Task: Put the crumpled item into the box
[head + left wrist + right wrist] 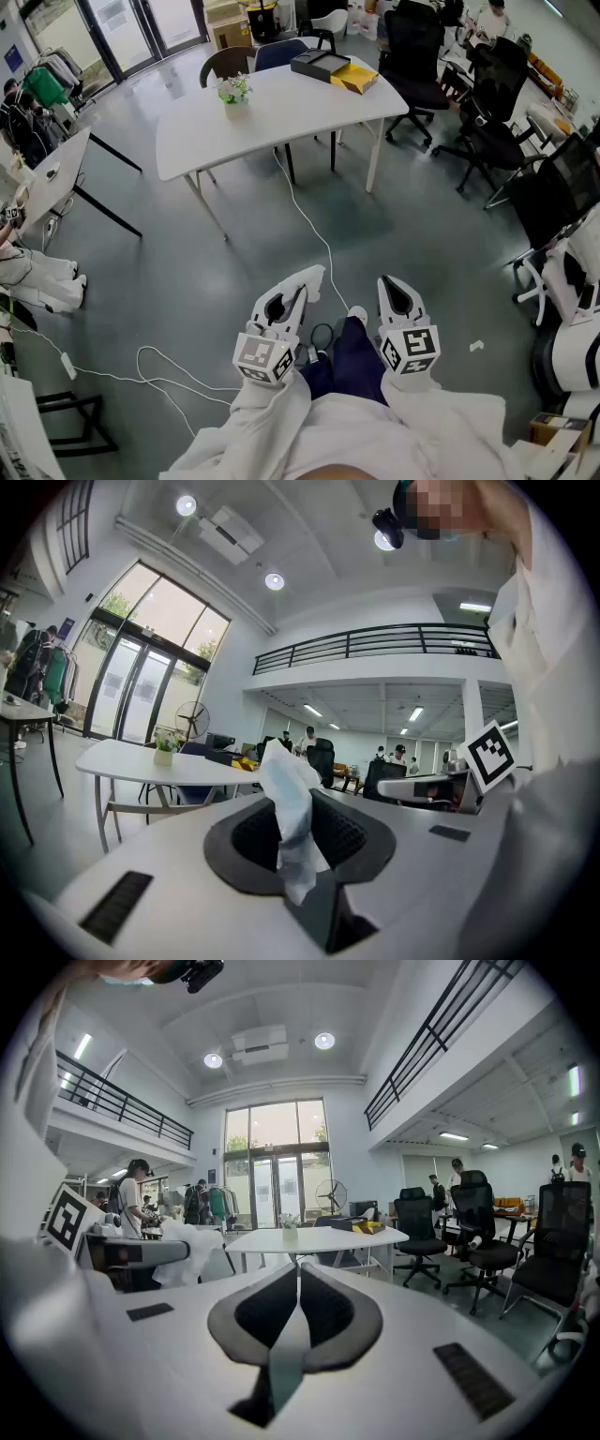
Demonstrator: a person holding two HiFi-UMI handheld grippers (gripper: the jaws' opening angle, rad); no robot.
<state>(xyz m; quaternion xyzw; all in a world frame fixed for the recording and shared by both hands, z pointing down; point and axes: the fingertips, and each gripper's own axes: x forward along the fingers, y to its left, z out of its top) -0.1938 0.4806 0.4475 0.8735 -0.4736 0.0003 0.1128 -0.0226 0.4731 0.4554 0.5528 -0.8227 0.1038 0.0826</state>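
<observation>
Between the jaws of our left gripper (294,806) we pinch the crumpled white tissue (287,778). It is clamped low, so its upper part stands free above the pads and should fall away easily on release. We hold it close to our body, well apart from the white table (281,117), where the black box (320,64) sits beside a yellow item (355,79). Our right gripper (298,1283) is clenched on nothing and rides alongside, out of the way. Walking to the table looks like the step in hand.

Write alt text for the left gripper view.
The left gripper is shut on a crumpled white tissue that sticks up between its black pads. Beyond it stands a white table with a small potted plant in a bright office with tall glass doors.
</observation>
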